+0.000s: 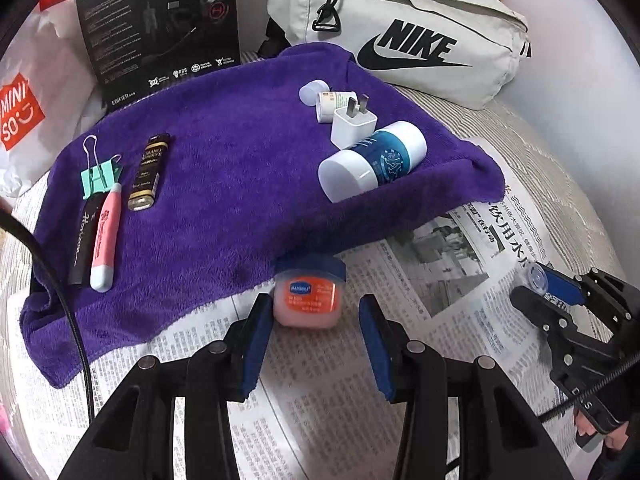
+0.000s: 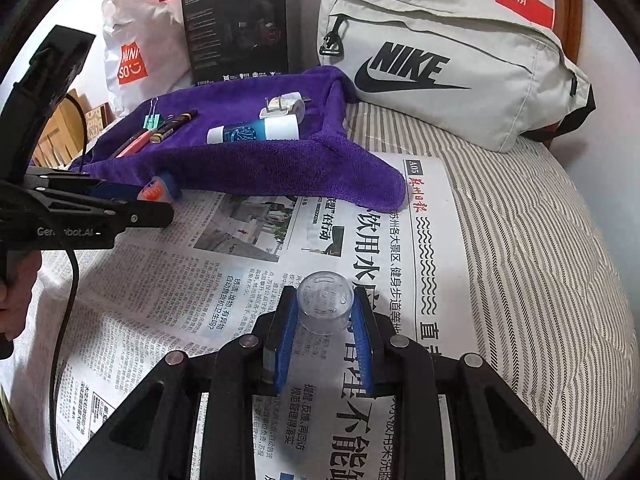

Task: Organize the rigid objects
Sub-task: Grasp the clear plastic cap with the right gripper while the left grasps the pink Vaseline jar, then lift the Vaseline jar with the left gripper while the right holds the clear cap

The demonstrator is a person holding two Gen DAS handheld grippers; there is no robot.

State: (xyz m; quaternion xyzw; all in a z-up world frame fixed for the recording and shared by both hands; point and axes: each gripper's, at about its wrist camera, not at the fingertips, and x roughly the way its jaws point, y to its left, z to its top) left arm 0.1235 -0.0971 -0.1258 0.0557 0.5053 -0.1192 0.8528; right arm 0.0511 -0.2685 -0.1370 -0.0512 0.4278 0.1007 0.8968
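Left claw (image 1: pixel 316 312) spread wide over the newspaper (image 1: pixel 340 360), blue pads (image 1: pixel 256 344) flanking a small pink jar (image 1: pixel 308 296) with a blue lid. Left pad touching or nearly touching the jar's side, right pad clearly apart from it; nothing gripped. Jar upright on the newspaper, right at the near edge of the purple towel (image 1: pixel 224 184).

Right claw (image 2: pixel 325 320) clamped on a small clear plastic cup (image 2: pixel 326 304), held just above the newspaper (whether the cup touched the paper could not be told). Same claw seen from the left wrist view at far right, clear piece at its tip.

On the towel, left side: a green binder clip (image 1: pixel 100 176), a black pen-shaped item (image 1: pixel 82 240), a pink-and-white marker (image 1: pixel 106 240) just beside it, and a dark gold-lettered tube (image 1: pixel 148 172) a little to the right. On the towel, right side: a white bottle with a teal label (image 1: pixel 374 160) lying on its side, a white plug adapter (image 1: pixel 354 124) touching it, and behind that a small white bottle (image 1: pixel 332 104) with a loose round cap (image 1: pixel 312 92) beside it.

Behind the towel: a black headset box (image 1: pixel 160 28), a white Miniso bag (image 1: pixel 24 120), and a pale Nike pouch (image 1: pixel 408 40). Everything laid out on a striped bedcover (image 2: pixel 532 248).
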